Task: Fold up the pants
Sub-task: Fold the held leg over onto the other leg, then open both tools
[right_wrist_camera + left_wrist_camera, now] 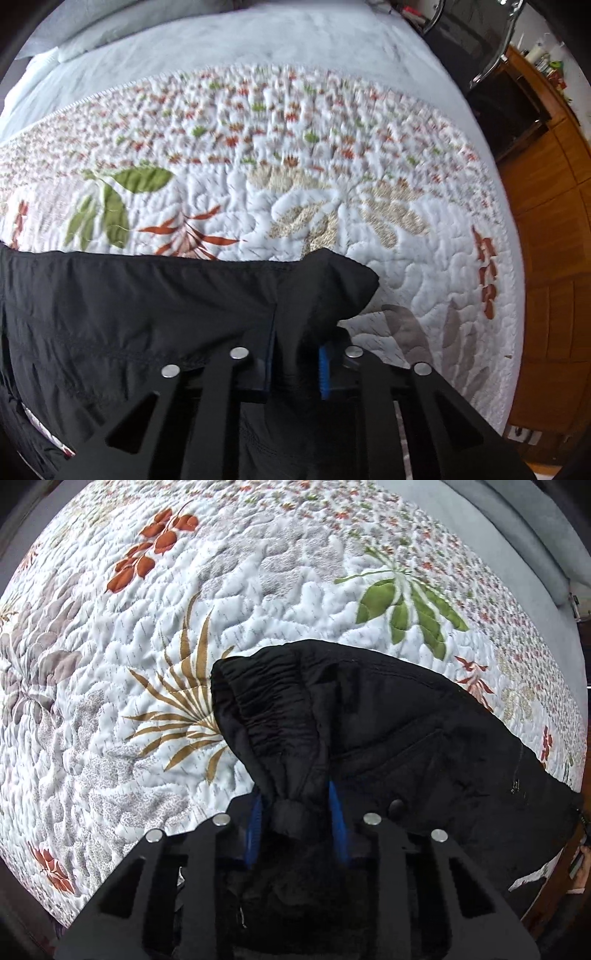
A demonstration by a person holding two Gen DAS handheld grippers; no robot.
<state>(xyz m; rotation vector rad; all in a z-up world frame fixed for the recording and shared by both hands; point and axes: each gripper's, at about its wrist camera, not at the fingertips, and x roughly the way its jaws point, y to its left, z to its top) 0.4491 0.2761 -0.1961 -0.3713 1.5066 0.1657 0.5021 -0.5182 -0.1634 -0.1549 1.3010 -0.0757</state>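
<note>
Black pants (pixel 388 720) lie over a white quilted bedspread with leaf prints (pixel 147 664). In the left wrist view, my left gripper (pixel 297 812) is shut on a bunched fold of the pants near the elastic waistband (pixel 255 701), blue pads either side of the cloth. In the right wrist view, my right gripper (pixel 295 362) is shut on another edge of the pants (pixel 147 306), which stretch off to the left; a cloth corner (pixel 343 280) sticks up past the fingers.
A grey sheet and pillow (pixel 184 48) lie at the far end of the bed. A wooden cabinet (pixel 554 221) stands along the bed's right side. A grey padded bed frame (pixel 535 554) borders the quilt.
</note>
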